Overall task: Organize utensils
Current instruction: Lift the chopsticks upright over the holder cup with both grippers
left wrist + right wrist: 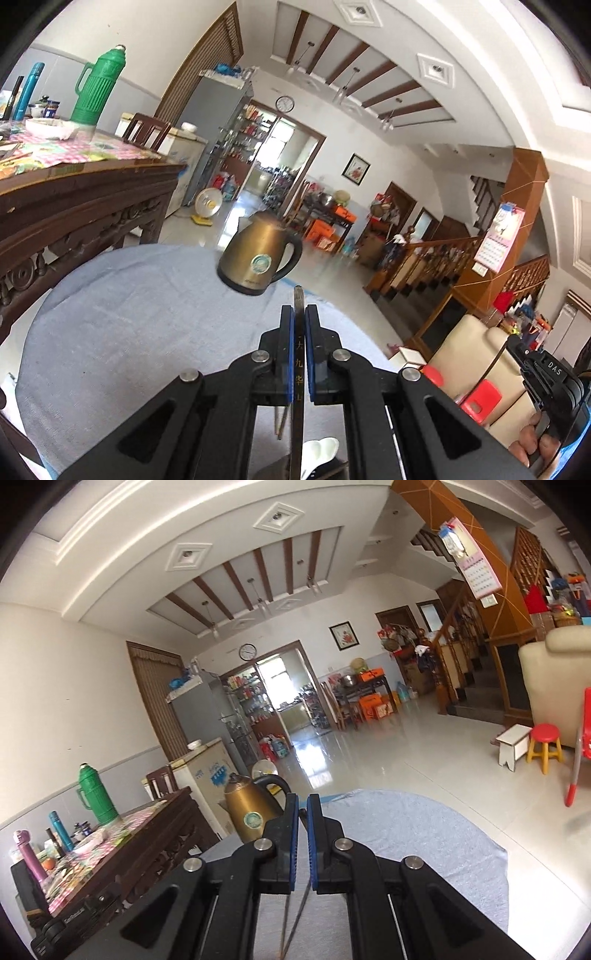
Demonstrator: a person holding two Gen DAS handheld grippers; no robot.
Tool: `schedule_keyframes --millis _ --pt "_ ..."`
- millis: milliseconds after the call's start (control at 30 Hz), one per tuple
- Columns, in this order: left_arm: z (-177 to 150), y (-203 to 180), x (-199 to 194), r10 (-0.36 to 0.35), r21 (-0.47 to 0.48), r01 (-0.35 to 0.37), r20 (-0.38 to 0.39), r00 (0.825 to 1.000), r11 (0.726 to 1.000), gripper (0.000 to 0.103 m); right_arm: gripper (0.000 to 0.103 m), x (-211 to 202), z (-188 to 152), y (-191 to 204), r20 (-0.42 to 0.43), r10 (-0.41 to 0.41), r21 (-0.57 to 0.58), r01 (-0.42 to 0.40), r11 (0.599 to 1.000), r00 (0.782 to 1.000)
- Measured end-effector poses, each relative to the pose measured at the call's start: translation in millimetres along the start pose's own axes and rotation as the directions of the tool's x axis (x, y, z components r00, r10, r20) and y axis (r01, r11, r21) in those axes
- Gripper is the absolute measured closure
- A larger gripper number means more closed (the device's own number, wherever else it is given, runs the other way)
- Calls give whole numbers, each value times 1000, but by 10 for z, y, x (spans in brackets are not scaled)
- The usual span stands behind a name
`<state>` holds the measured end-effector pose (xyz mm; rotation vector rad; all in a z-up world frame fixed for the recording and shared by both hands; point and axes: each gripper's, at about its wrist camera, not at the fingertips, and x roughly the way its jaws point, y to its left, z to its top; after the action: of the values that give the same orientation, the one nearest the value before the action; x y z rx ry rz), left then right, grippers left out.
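Blue-padded jaws of the left hand-held gripper [299, 314] clamp a dark chopstick [298, 369], the right hand-held gripper [303, 805] likewise pinching thin chopsticks [295, 923] above the grey-clothed tabletop [129, 332], mid-carry; next they need setting down together, probably.
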<state>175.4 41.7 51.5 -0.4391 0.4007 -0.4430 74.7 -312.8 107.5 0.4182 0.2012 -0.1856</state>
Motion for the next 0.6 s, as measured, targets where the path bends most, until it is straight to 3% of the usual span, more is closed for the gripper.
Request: schedule_keyframes --millis 267,367,433,533,600 --pt "-58 -167 -24 -56 12 56 23 998 998 98 99 -268 42 195 -10 77 -16 -77 997 997" --pt "-119 -186 29 -53 14 53 2 999 998 98 100 -228 -29 243 -34 48 -72 -50 996 998" --pt "-150 -183 45 -49 15 49 -6 999 999 98 99 -117 -101 160 -96 25 -70 -31 997 995" --pt "-161 -161 45 -36 21 36 -2 999 999 98 95 321 -245 -62 -271 -44 -67 27 997 961" --pt "-152 -133 57 -28 21 28 0 1000 999 98 68 680 -431 -242 -411 -66 -68 42 997 909"
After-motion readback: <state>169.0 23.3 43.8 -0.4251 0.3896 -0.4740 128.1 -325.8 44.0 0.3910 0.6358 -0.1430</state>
